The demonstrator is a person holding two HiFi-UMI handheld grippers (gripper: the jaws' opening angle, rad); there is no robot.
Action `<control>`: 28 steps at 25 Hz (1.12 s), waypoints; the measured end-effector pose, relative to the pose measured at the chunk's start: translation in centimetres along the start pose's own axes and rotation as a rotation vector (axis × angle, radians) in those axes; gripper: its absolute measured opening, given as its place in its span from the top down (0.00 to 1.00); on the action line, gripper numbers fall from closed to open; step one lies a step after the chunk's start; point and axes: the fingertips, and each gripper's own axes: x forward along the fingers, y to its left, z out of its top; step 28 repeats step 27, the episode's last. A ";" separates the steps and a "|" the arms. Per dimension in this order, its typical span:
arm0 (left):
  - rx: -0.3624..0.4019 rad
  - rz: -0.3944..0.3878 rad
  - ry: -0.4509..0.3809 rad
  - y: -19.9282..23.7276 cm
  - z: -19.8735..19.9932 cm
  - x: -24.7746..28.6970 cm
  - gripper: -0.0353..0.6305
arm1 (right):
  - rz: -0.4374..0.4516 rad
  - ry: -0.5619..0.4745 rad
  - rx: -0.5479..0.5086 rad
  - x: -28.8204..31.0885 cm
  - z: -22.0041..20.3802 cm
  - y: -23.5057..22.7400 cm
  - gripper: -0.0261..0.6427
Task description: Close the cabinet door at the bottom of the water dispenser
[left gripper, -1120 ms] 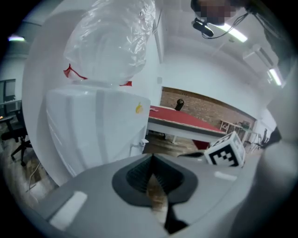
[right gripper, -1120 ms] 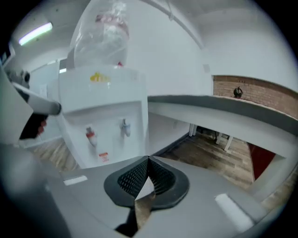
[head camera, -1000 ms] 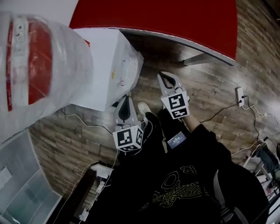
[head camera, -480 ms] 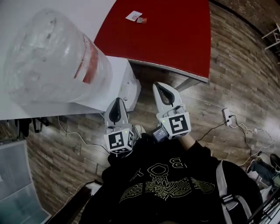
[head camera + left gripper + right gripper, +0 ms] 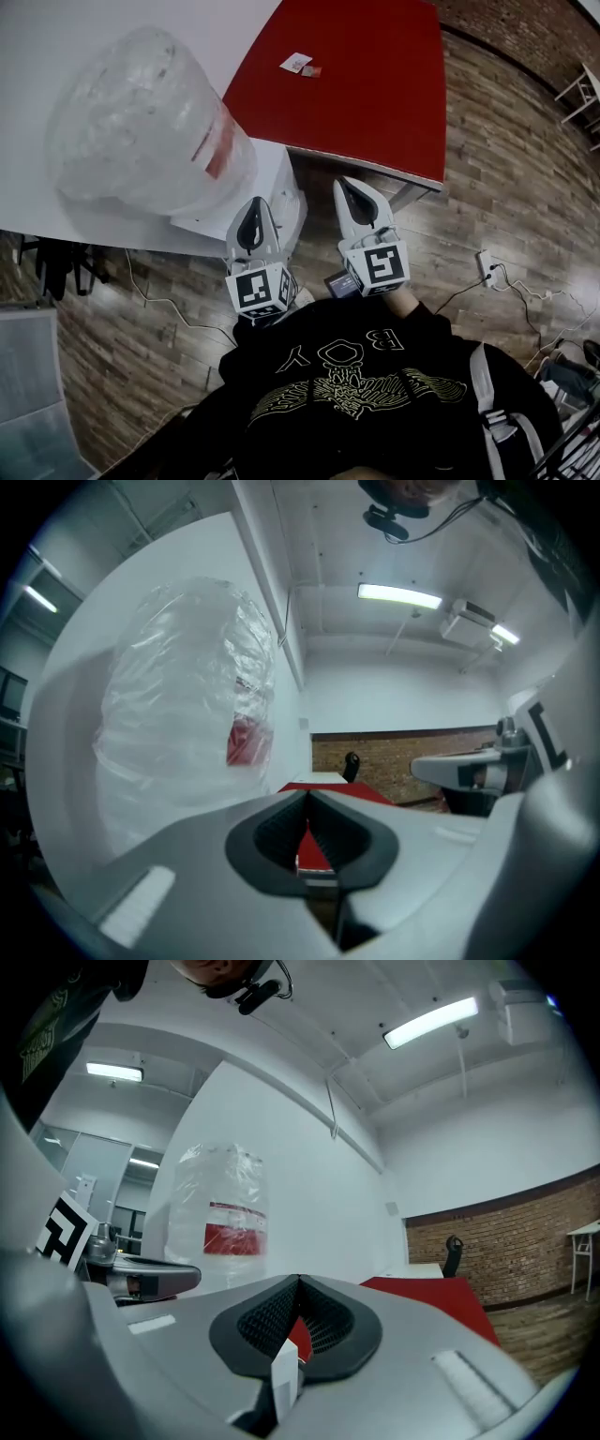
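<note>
The water dispenser (image 5: 277, 199) is a white box under a big plastic-wrapped bottle (image 5: 141, 122) with a red label. From above, its bottom cabinet door is hidden. My left gripper (image 5: 250, 212) is shut and empty, held close in front of the dispenser's upper corner. My right gripper (image 5: 352, 189) is also shut and empty, to the right, over the red table's edge. In the left gripper view the left gripper (image 5: 307, 803) points level past the bottle (image 5: 187, 733). The right gripper (image 5: 298, 1283) points level too, with the bottle (image 5: 220, 1213) off to its left.
A red table (image 5: 366, 84) with small papers (image 5: 298, 64) stands right of the dispenser. Cables and a power strip (image 5: 486, 265) lie on the wooden floor. A white wall is behind the dispenser, and a brick wall (image 5: 506, 1251) runs at the far side.
Both grippers and the head view have risen from low by the dispenser's base to the level of its top. The jaws stay shut and hold nothing.
</note>
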 end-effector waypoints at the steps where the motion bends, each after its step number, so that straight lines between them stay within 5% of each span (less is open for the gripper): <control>1: -0.003 -0.004 -0.003 -0.1 0.2 0.0 0.94 | 0.000 0.001 0.003 0.0 0.1 -0.1 0.96; 28: -0.007 0.008 -0.009 0.6 0.3 -1.1 0.94 | 0.036 0.043 0.029 -0.3 -0.8 1.5 0.96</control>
